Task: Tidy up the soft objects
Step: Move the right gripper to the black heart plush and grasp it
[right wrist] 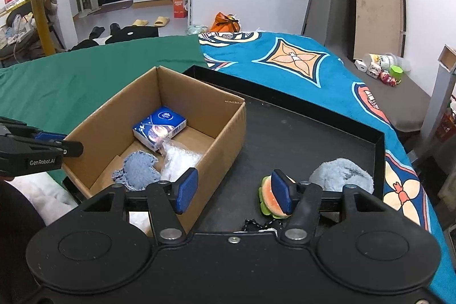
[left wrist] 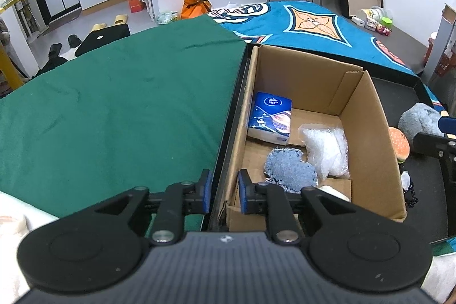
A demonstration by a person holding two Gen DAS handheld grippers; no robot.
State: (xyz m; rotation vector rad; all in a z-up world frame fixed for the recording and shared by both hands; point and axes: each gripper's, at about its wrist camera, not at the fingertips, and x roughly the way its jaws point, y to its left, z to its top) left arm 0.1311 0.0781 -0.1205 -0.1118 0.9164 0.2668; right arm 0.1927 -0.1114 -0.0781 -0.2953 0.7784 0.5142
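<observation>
An open cardboard box (left wrist: 364, 133) (right wrist: 228, 130) stands in a black tray (right wrist: 299, 133). Inside lie a blue tissue pack (left wrist: 270, 117) (right wrist: 159, 127), a blue denim patch (left wrist: 290, 171) (right wrist: 139, 170) and a clear plastic bag (left wrist: 327, 153) (right wrist: 179, 158). A toy hamburger (right wrist: 269, 200) (left wrist: 399, 144) and a grey plush (right wrist: 342, 175) (left wrist: 419, 121) lie on the tray right of the box. My left gripper (left wrist: 223, 190) is open and empty, straddling the box's near left wall. My right gripper (right wrist: 233, 193) is open and empty above the tray, its right finger (right wrist: 280, 194) in front of the hamburger.
A green cloth (left wrist: 114, 93) covers the table's left, a blue patterned cloth (right wrist: 299, 61) the right. A black beaded cord (right wrist: 253, 225) lies on the tray near the hamburger. Small toys and containers (right wrist: 382, 67) sit at the far right. Boards lean on the wall.
</observation>
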